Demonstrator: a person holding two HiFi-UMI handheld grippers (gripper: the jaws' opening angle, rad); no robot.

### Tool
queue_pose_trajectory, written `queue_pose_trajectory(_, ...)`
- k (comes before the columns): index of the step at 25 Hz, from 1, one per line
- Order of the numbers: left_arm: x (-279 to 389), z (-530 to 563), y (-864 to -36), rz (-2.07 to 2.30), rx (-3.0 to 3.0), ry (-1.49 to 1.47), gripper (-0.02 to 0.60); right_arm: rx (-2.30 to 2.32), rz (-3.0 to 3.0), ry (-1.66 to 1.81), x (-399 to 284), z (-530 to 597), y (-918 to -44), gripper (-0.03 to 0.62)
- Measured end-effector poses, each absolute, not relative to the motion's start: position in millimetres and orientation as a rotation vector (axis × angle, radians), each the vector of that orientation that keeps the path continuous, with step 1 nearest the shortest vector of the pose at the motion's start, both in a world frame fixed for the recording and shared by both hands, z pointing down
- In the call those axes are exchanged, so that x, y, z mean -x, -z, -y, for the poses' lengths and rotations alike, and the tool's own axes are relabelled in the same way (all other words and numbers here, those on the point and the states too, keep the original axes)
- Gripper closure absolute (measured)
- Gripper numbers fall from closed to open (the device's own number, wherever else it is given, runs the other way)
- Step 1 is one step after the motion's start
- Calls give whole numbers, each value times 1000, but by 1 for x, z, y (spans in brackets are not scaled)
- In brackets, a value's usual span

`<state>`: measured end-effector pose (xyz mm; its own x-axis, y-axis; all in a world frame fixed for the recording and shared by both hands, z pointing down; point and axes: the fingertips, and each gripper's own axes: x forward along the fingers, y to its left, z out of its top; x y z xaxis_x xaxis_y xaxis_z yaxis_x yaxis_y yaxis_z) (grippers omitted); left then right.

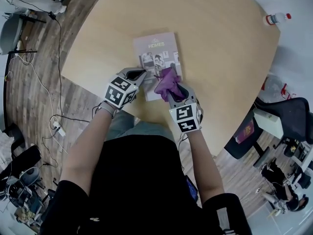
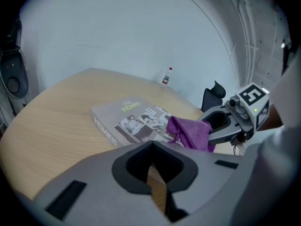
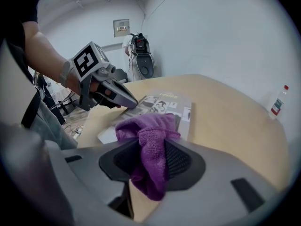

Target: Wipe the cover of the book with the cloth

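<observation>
Step in hand, as judged: the wipe of the cover is at its start, with the cloth brought onto the book. The book (image 1: pixel 157 58) lies flat and cover up near the middle of the pale wooden worktop (image 1: pixel 225 58), its near edge towards you. Your right claw (image 1: pixel 178 93) is clenched on the purple cloth (image 1: pixel 167 83). Its pads pinch a thick fold with the jaws only a little apart, and the loose bunch spills forward over the near right part of the cover, apparently touching it. Your left claw (image 1: pixel 143 74) is closed to a point with nothing between its jaws, and its tip bears on the near left part of the book, by the edge. To do the step well, press that left tip down so the book cannot slide. Lower the right claw until the cloth, not the jaw tips, bears on the cover. Then draw it in straight, overlapping passes from the near edge to the far one, title end included. One risk noted: the left tip stands just beside the cloth, so wiping the near left corner will call for shifting it. A small red-capped bottle (image 1: pixel 277 18) stands well apart at the far right edge of the worktop and is of no concern.
</observation>
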<state>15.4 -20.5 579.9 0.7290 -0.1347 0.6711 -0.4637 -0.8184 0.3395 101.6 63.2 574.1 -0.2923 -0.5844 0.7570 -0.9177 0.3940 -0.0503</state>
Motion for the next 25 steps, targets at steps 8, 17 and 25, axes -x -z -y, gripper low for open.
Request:
queue_pose_trajectory(8,-17,20,-580,459,-2444,-850,565,-1240,2022,-706,-84,-63,-574,441)
queue_pose_trajectory(17,-18,19,-582,442,-2463,-877,565,-1074,2106,-686,-25,-69,-576,441)
queue_pose_trajectory(25,-18,20,-581,446,-2459,-873,565,-983,2154,-709,-3,-82,-574,442)
